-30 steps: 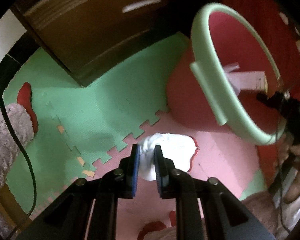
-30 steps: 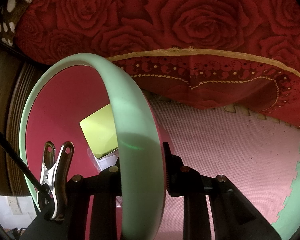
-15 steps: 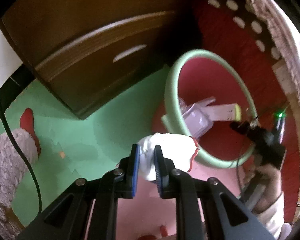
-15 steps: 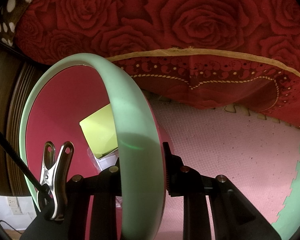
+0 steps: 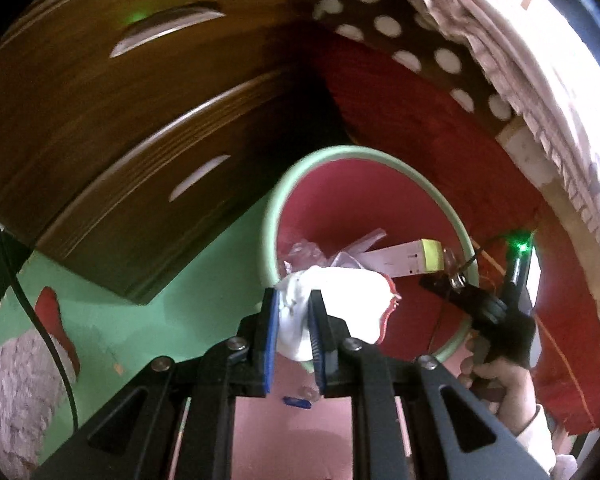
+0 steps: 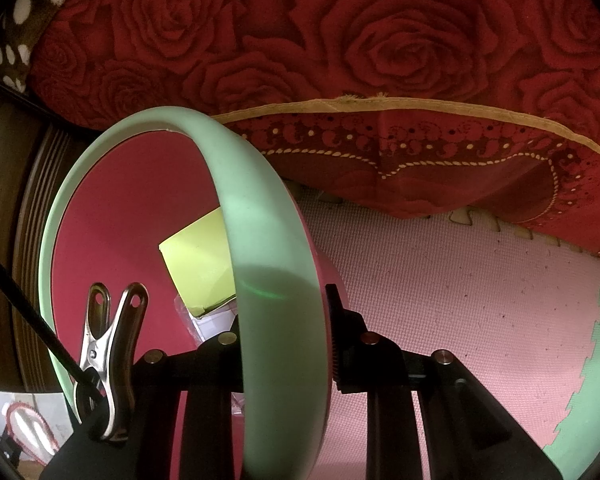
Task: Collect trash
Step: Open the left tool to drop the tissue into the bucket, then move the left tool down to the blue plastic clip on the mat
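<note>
Two drawers behind bin, rose bedspread beside

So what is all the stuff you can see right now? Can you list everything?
bin: one, red with a mint-green rim, on the floor mat by the bed.
white wrapper: one, white with a red edge, held over the bin's near rim.
box: one, white with a yellow-green end, inside the bin.
clear plastic: some, see-through, inside the bin.
metal clip: one, silver, by the bin's rim.
drawers: brown wood, left of the bin.
floor mat: pink and green foam.
bedspread: red roses, above the bin.
left gripper: fingers pinching the wrapper.
right gripper: fingers clamping the bin's rim.
</note>
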